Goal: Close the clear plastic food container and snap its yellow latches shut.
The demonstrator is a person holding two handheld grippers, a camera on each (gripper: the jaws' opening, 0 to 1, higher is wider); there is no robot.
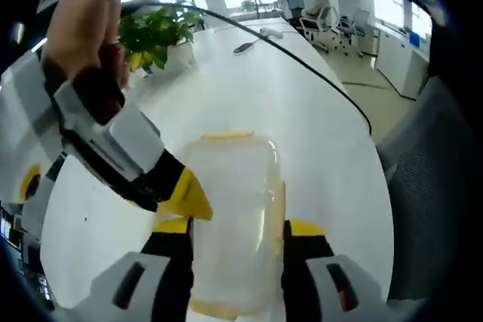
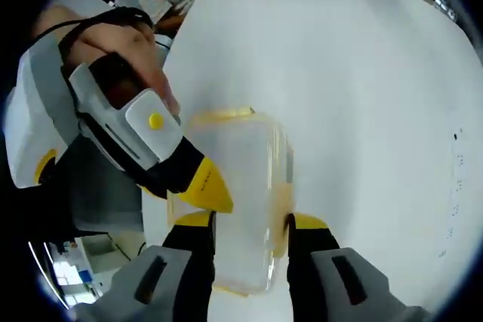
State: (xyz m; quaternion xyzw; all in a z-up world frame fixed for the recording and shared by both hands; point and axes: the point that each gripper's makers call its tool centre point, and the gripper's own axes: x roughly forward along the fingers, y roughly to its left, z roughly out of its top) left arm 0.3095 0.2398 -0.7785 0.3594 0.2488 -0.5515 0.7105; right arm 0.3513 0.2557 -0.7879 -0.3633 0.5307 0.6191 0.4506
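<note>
Left gripper view is showing one clear, rounded-rectangular plastic container (image 1: 230, 216) with yellow latches (image 1: 226, 135) lying on the smooth white desk (image 1: 302, 103), the left gripper (image 1: 238, 235) fingers clamping its long sides. Right gripper (image 2: 249, 231) fingers are likewise gripping the container (image 2: 238, 201).

Clear plastic food container (image 1: 230, 216) (image 2: 238, 201), rectangular with rounded corners, lying flat on white table. Lid on. Yellow latches (image 1: 227, 135) (image 2: 224, 115) visible at ends and side.

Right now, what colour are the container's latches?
Yellow latches on the clear container; clearest in the right gripper view.
</note>
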